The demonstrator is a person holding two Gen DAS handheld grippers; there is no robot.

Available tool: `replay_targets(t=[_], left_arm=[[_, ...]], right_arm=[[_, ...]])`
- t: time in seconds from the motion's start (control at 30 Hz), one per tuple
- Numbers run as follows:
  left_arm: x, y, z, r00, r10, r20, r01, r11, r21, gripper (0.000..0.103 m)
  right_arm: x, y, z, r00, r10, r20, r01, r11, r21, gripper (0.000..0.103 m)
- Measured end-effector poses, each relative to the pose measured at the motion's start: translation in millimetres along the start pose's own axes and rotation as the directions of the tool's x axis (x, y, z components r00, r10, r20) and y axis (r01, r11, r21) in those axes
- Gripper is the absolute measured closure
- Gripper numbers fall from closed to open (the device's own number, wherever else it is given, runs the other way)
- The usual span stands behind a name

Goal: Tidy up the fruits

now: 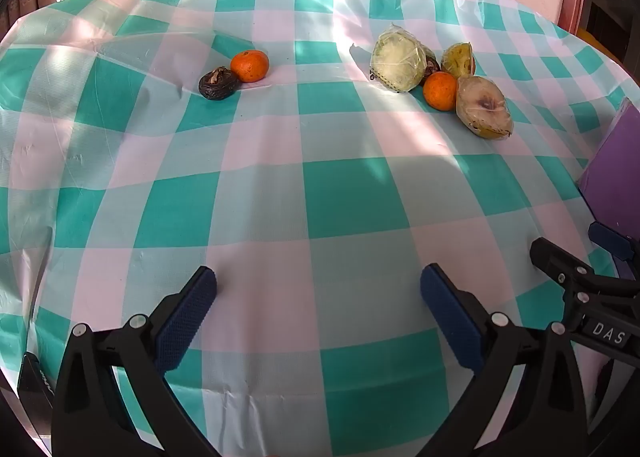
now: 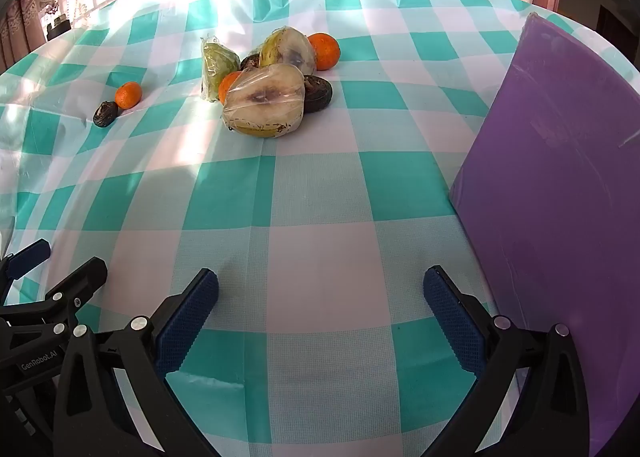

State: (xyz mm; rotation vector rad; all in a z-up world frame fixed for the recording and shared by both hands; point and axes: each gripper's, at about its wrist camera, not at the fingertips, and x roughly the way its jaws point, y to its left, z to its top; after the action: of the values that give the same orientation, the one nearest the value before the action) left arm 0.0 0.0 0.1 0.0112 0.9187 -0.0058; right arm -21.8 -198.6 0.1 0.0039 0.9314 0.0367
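Both hand-held grippers, left (image 1: 318, 287) and right (image 2: 320, 291), are hovering spread wide, nothing between the pads, over the checked desk (image 2: 320, 193). Wrapped fruit pile (image 2: 264, 101) is lying well ahead of them; lone orange (image 1: 249, 65) touching dark fruit (image 1: 218, 85) ahead-left; purple board (image 2: 560, 177) just right.
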Motion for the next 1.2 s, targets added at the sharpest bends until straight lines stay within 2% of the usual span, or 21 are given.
replay_targets(t=[0.87, 1.2], left_arm=[[0.0, 0.0, 0.0, 1.000, 0.001, -0.001, -0.001, 1.000, 0.001, 0.001], [0.3, 0.0, 0.7, 1.000, 0.001, -0.008, -0.001, 1.000, 0.000, 0.001]], right_arm=[[0.7, -0.5, -0.6, 1.000, -0.006, -0.005, 0.006, 1.000, 0.003, 0.004], [17.1, 11.4, 21.9, 0.999, 0.031, -0.025, -0.032, 0.998, -0.047, 0.004]])
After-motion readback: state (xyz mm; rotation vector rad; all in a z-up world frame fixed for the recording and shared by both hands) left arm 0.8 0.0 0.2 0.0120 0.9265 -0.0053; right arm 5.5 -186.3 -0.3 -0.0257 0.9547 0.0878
